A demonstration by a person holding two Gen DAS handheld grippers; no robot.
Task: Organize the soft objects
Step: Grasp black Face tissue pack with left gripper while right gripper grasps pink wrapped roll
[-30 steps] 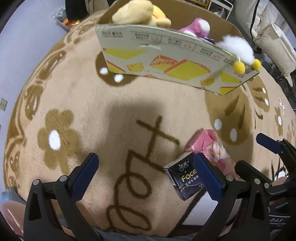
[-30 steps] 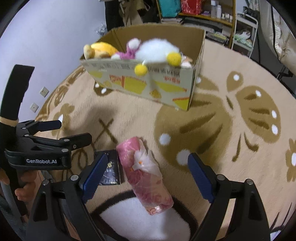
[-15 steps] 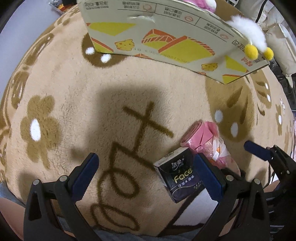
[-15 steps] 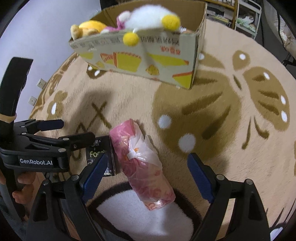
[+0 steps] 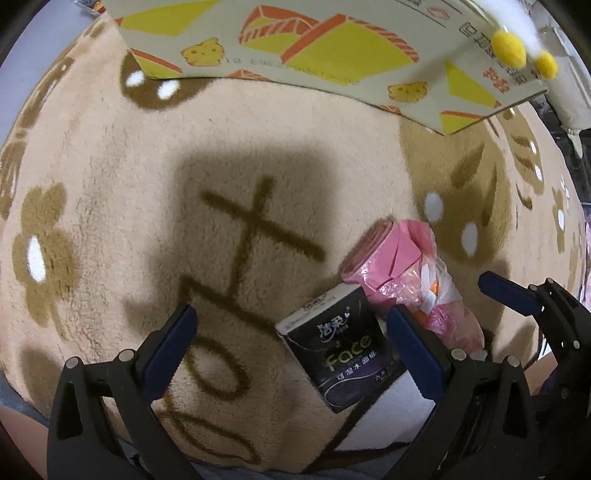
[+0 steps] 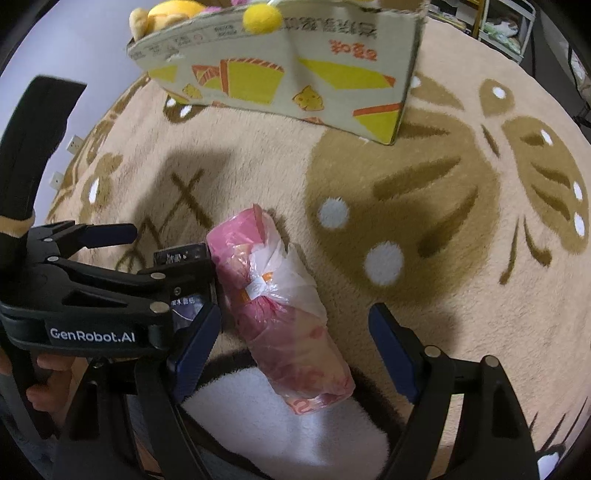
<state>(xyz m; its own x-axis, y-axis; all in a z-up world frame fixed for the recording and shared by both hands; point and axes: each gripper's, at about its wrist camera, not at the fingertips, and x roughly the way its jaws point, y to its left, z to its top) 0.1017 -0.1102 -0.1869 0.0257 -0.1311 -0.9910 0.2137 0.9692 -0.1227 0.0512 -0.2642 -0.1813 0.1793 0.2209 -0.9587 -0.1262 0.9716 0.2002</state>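
Observation:
A black tissue pack marked "Face" [image 5: 341,349] lies on the beige rug beside a pink plastic-wrapped roll [image 5: 410,280]. My left gripper [image 5: 295,350] is open, low over the rug, with the black pack between its fingers near the right finger. My right gripper [image 6: 295,343] is open and straddles the pink roll [image 6: 280,314]. The black pack [image 6: 181,254] is mostly hidden behind the left gripper in the right wrist view. A cardboard box [image 6: 295,77] with plush toys stands beyond.
The printed box wall [image 5: 314,55] fills the top of the left wrist view, with a white plush with yellow pompoms [image 5: 509,40] hanging over its rim. A yellow plush [image 6: 166,14] sits in the box. Shelving [image 6: 509,26] stands at the far right.
Both grippers have moved forward and down towards the rug. The black pack now lies between the left fingers and the pink roll between the right fingers. Both stay open.

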